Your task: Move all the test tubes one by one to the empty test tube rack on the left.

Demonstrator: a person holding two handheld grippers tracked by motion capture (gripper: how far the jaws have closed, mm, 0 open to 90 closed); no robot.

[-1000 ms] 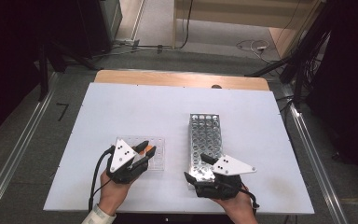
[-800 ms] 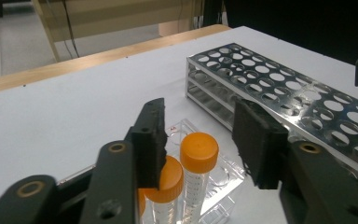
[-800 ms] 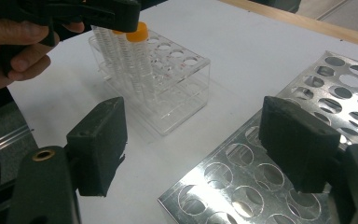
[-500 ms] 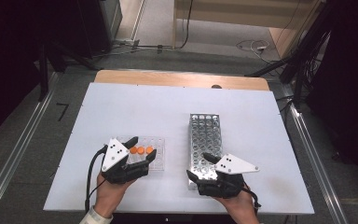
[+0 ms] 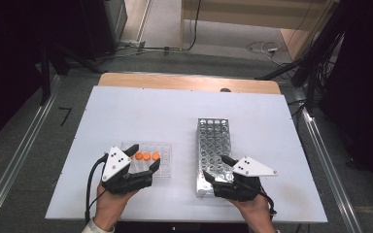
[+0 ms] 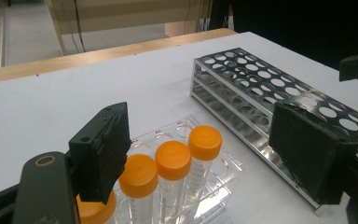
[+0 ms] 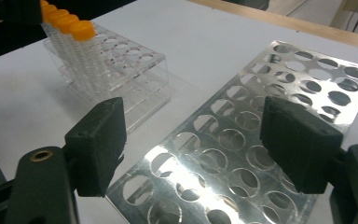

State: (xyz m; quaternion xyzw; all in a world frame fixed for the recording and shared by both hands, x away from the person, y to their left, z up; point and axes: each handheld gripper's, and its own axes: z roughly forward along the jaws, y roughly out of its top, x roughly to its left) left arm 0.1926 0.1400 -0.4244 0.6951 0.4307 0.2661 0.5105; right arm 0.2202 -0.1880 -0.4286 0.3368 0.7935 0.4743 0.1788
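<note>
Several tubes with orange caps point(image 5: 146, 156) stand in a clear plastic rack point(image 5: 162, 165) left of centre. My left gripper point(image 5: 143, 158) is open around them; its jaws have just been opening. In the left gripper view the caps point(image 6: 172, 158) sit between the spread pads point(image 6: 102, 154) of the left gripper point(image 6: 203, 135), untouched. An empty metal tube rack point(image 5: 213, 141) lies to the right. My right gripper point(image 5: 216, 167) is open at its near end; in the right gripper view the right gripper point(image 7: 200, 135) straddles the holed top plate point(image 7: 242, 140), holding nothing.
Both racks rest on a white tabletop point(image 5: 141, 111) with a wooden strip point(image 5: 189, 82) along its far edge. Metal rails point(image 5: 320, 145) run down both sides of the table. Cables point(image 5: 262, 48) lie on the floor beyond.
The left gripper's jaws have spread apart, and the orange caps it covered a second ago now show between them. The right gripper has kept still at the metal rack.
</note>
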